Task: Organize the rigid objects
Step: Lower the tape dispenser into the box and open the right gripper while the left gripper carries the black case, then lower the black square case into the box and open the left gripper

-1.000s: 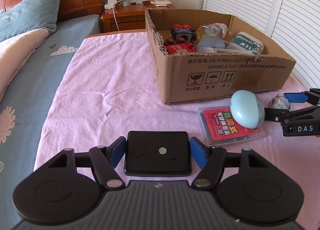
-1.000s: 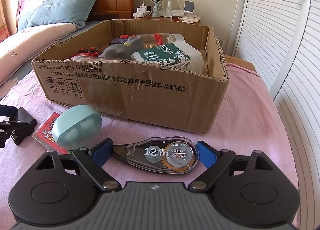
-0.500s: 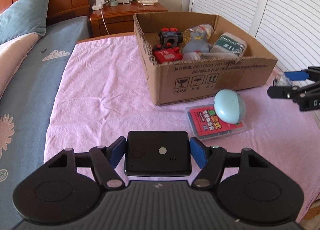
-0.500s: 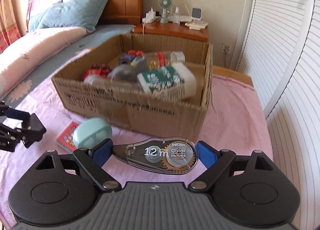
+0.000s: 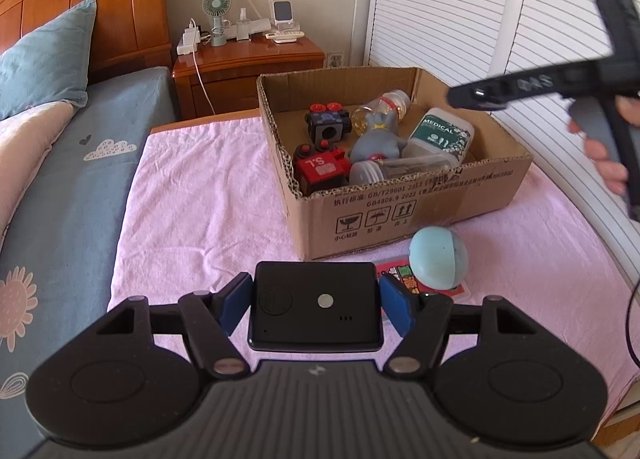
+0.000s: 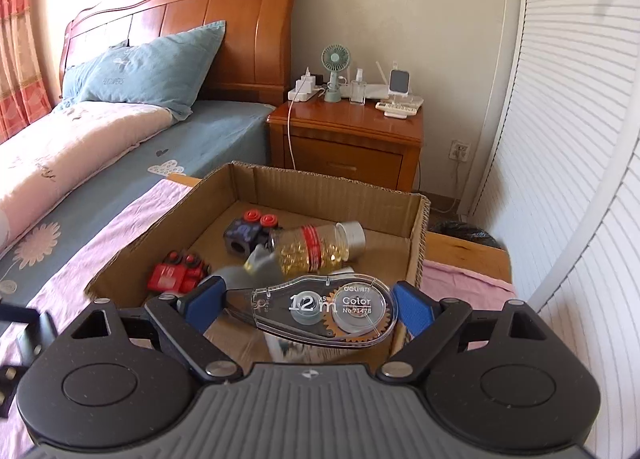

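My left gripper [image 5: 316,303] is shut on a flat black device [image 5: 314,307] and holds it above the pink cloth, in front of the cardboard box [image 5: 400,195]. My right gripper [image 6: 308,309] is shut on a clear correction tape dispenser [image 6: 324,313] and holds it above the box [image 6: 320,187]. The box holds red and dark toy blocks [image 5: 320,167], a grey figure [image 5: 376,143], bottles [image 6: 316,247] and a medical container [image 5: 438,135]. A light blue egg-shaped case [image 5: 438,259] lies on a red card pack [image 5: 396,273] in front of the box.
The pink cloth [image 5: 200,195] covers the table beside a bed with a blue sheet [image 5: 60,199] and pillow [image 5: 44,59]. A wooden nightstand [image 5: 248,63] with a fan and chargers stands behind. White slatted doors [image 5: 480,11] line the right side.
My right gripper has risen from the cloth with the tape dispenser and moved over the box. My left gripper has lifted higher with the black device.
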### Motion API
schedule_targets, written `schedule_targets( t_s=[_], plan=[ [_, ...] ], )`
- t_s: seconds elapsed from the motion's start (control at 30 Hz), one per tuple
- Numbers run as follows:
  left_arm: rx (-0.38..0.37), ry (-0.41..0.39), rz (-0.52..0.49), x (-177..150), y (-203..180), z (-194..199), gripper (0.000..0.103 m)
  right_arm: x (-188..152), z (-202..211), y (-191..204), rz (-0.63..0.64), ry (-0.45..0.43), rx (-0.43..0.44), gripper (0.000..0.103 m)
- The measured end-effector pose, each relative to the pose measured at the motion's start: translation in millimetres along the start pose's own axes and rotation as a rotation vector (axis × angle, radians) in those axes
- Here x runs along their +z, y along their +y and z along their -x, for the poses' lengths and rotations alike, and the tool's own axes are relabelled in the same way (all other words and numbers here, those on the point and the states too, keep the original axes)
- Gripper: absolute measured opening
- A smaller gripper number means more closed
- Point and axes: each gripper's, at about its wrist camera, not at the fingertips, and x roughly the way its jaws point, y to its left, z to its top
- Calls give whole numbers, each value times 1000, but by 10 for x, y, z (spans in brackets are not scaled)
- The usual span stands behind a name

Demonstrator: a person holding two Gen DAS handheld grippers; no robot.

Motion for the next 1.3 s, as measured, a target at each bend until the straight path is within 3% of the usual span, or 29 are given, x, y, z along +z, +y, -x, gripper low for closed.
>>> schedule_targets(
  t_s=[0.23, 0.3, 0.33, 0.47, 0.8, 1.13, 1.3],
  plan=[
    [7, -15, -21, 65, 8, 3, 69, 204, -483, 2, -8, 62, -19, 93],
    [10, -18, -25, 85, 11, 3, 69, 199, -515, 13, -5, 57, -33, 98],
    [10, -20, -27, 96, 13, 6, 69, 187, -494, 18, -4, 45, -33, 103],
    [7, -25, -33, 166, 14, 5, 69, 155, -392, 0, -22, 38, -26, 103],
    [11, -68, -90, 549, -125, -31, 69, -100, 25, -72, -150, 133, -45, 103],
    [-26, -27, -86, 1145, -204, -569, 69, -525, 513, 67, -190, 117, -121, 103],
    [13, -6, -96, 1316, -259, -857, 70, -652, 650, 60, -240, 116, -122, 103]
  ],
)
